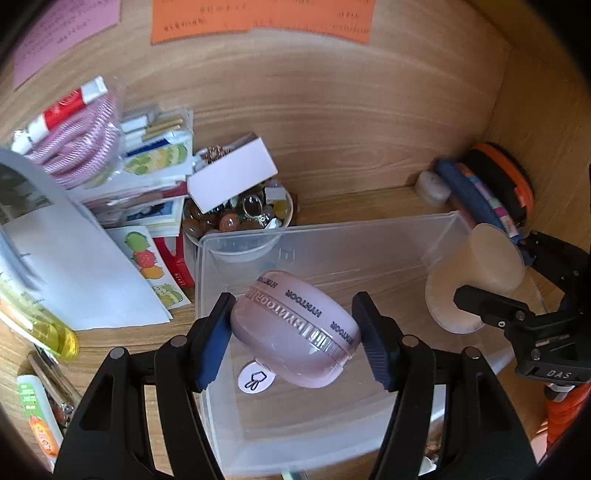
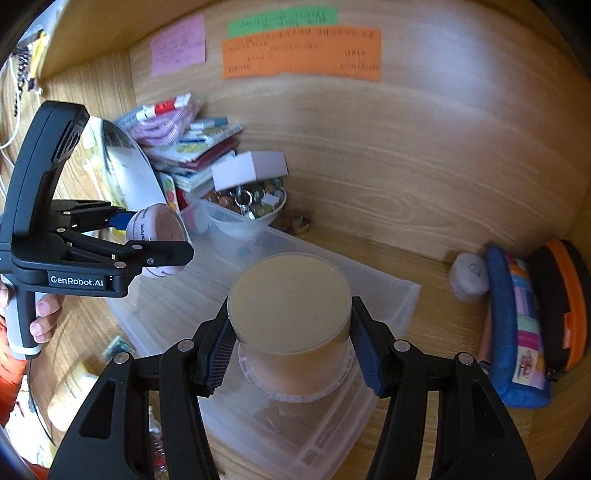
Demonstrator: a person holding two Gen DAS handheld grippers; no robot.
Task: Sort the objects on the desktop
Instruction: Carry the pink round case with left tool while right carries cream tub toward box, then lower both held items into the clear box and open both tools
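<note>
Left gripper (image 1: 295, 332) fingers clamp pink case (image 1: 295, 328), right gripper (image 2: 291, 343) fingers clamp beige jar (image 2: 290, 306), both over clear bin (image 1: 369, 236) at frame ctr.

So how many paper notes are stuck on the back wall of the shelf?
3. In the right wrist view, a pink note sits at the left, a green note is top centre, and an orange note lies just below the green one. Others may be out of frame.
</note>
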